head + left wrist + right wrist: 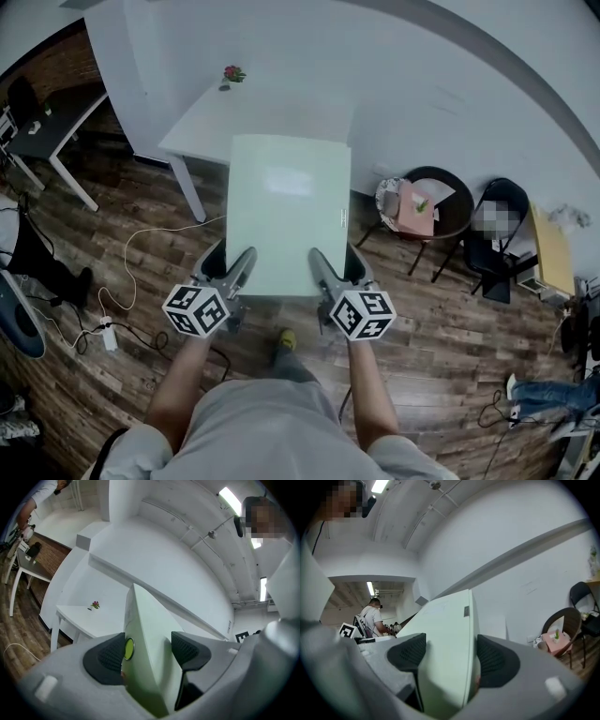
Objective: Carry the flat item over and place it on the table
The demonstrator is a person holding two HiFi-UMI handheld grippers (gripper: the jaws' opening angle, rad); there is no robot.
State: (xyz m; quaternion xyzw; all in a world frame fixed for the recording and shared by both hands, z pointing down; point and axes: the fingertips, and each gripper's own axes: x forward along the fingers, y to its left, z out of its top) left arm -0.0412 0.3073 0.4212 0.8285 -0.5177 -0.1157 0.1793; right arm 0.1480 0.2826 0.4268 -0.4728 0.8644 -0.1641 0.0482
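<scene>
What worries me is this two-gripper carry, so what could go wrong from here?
1. The left gripper and right gripper clamp the pale green flat box only along its near edge, so its far end may sag or slip free.
2. A small flower stands near the white table's far edge; pushing the box too far might knock it.
3. A white cable lies on the floor to the left, a possible trip hazard.

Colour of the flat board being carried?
The board is pale mint green; it shows best in the head view.
</scene>
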